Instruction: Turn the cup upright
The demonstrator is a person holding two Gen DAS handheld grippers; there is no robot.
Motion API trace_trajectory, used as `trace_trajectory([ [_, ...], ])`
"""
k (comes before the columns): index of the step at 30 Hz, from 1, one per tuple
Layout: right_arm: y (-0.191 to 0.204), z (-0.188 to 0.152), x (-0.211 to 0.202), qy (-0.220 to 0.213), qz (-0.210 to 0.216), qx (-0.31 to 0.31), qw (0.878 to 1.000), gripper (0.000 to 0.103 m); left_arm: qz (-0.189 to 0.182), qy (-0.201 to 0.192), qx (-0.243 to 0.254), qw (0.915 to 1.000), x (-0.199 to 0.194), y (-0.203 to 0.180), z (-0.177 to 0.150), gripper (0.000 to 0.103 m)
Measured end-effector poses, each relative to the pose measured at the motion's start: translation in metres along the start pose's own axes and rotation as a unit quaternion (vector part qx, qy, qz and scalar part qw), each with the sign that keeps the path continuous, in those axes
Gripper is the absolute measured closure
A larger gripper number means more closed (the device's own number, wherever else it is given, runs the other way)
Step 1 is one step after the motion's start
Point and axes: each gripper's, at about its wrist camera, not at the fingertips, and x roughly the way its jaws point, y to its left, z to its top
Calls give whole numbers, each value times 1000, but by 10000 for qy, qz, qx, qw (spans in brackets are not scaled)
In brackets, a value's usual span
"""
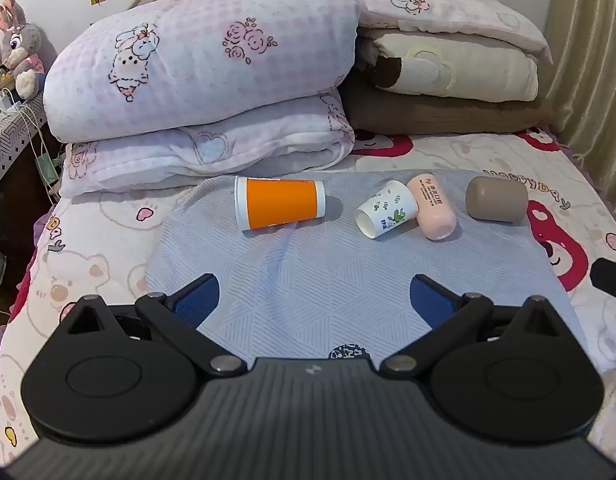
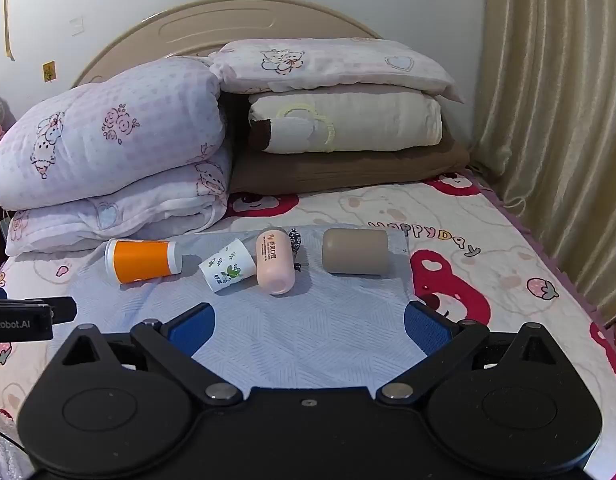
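Observation:
Several cups lie on their sides in a row on a light blue cloth on the bed: an orange cup, a small white cup with green leaves, a pink cup and a taupe cup. My left gripper is open and empty, hovering over the cloth short of the cups. My right gripper is open and empty too, in front of the pink and taupe cups.
Folded pink quilts and stacked pillows sit behind the cups against the headboard. A curtain hangs on the right. A nightstand with cables and a plush rabbit stands at the left. The left gripper's edge shows in the right wrist view.

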Motion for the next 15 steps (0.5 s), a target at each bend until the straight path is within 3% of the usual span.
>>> trace_trajectory([
  [15,3,0,0,-3,-95,-30,10000,1,11,-49,26,10000,-2,-5,0,0],
])
